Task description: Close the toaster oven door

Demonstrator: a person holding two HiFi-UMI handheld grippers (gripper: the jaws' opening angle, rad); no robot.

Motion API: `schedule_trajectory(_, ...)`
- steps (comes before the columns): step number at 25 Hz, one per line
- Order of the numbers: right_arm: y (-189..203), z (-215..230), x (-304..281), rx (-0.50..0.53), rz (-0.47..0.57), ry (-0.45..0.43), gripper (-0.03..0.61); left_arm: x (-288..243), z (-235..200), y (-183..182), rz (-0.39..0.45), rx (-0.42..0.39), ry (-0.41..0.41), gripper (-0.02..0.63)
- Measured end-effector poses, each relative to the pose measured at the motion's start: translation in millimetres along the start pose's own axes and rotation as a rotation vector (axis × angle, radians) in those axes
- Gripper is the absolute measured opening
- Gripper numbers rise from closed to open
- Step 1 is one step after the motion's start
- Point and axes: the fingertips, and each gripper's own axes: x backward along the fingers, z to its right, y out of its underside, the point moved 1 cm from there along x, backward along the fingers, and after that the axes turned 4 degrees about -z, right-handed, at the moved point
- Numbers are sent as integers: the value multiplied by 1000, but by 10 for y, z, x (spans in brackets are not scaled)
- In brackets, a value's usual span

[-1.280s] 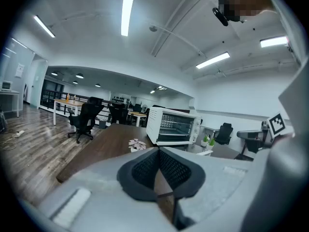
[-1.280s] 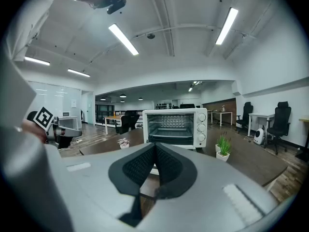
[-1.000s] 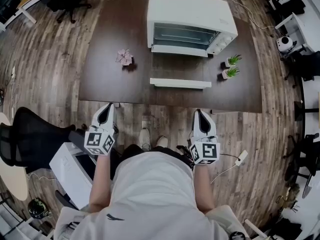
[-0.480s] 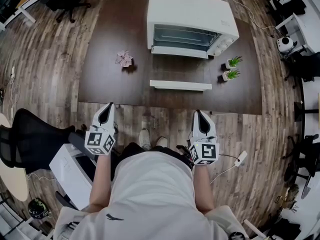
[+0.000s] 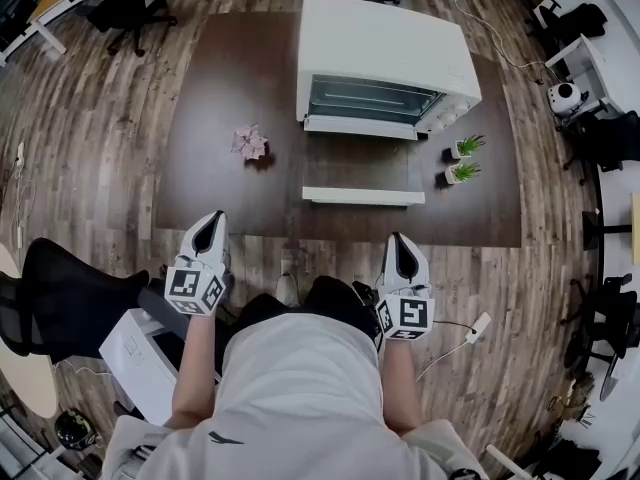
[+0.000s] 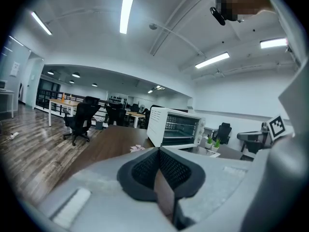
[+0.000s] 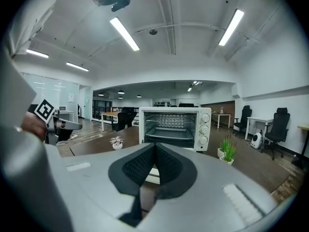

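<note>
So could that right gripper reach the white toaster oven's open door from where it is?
Probably yes. The right gripper sits just short of the dark brown table, and nothing lies between it and the dropped door's white handle bar.

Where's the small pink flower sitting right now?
In the head view, the pink flower sits on the dark table, left of the open toaster oven and apart from it.

Toaster oven door (image 7: 153, 174) mostly behind right gripper (image 7: 154, 148); markings on knobs (image 7: 205, 128) too small.
</note>
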Motion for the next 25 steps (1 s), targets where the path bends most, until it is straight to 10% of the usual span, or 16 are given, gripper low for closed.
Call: schedule_trajectory(25,-163,666,-1169,-32,-51,-48,2,-1104,-126,-520,14,21,-47,3)
